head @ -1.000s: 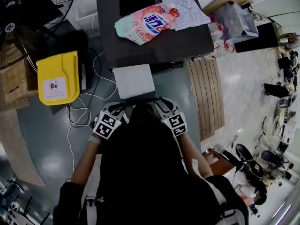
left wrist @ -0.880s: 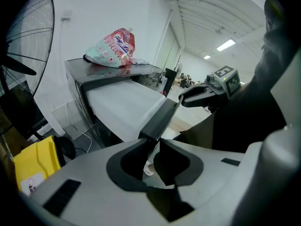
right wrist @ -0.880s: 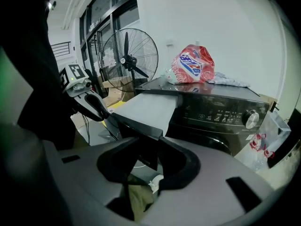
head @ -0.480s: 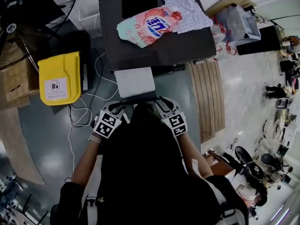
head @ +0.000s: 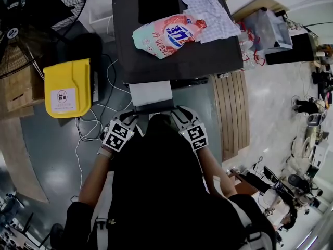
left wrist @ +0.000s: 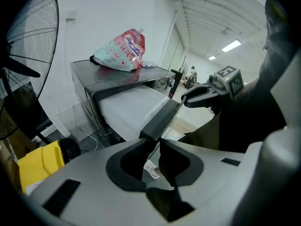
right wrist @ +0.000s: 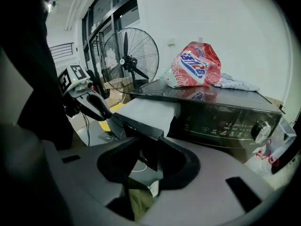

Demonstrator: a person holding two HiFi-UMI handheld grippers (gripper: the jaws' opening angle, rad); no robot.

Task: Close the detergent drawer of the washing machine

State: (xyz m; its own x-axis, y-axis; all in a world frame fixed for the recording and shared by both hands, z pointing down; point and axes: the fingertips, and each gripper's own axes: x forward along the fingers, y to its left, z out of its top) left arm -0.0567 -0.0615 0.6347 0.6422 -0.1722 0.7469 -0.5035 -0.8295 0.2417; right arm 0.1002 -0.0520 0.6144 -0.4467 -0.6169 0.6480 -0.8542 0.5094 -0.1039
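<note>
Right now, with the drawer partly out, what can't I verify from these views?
- Head view: the person's head hides the front of the detergent drawer and where the left gripper and right gripper meet it.
- Gripper views: the drawer's inside; only its dark front and flat white top show.
- Right gripper view: control panel print, too small and dark.
</note>
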